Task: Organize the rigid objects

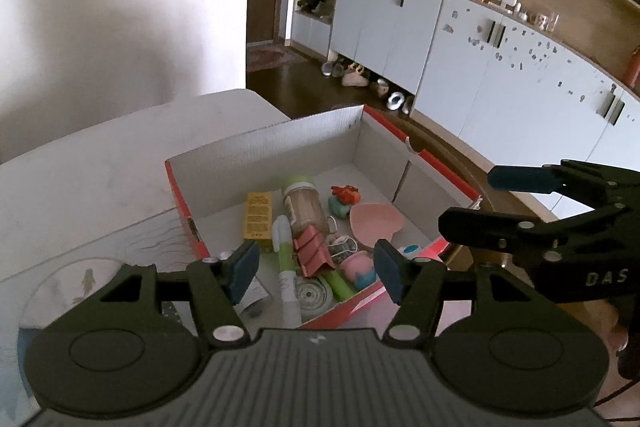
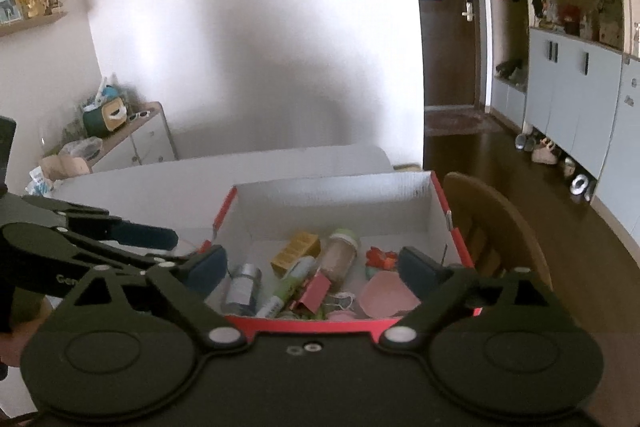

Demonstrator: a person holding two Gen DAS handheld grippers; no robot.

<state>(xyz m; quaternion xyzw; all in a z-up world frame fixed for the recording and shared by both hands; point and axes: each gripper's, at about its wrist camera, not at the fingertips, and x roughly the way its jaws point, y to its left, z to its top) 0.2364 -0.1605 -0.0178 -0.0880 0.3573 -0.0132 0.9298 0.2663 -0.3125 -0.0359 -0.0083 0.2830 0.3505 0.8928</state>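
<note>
Inside the red-edged cardboard box [image 1: 280,143] on the white table [image 1: 100,179] lie the small rigid items: a yellow carton [image 1: 257,221], a toothpick jar [image 1: 304,209], a green-and-white pen [image 1: 289,279], pink binder clips [image 1: 310,251] and a pink heart-shaped dish [image 1: 374,223]. Judged from this, collecting looks largely done; no loose item shows on the visible table. Left gripper [image 1: 316,267] has its jaws apart, empty, above the box's near edge. Right gripper [image 2: 310,267] stands wide apart, also holding nothing.

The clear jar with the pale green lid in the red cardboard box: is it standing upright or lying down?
Lying down. The clear jar with the pale green lid rests on its side on the box floor.
</note>
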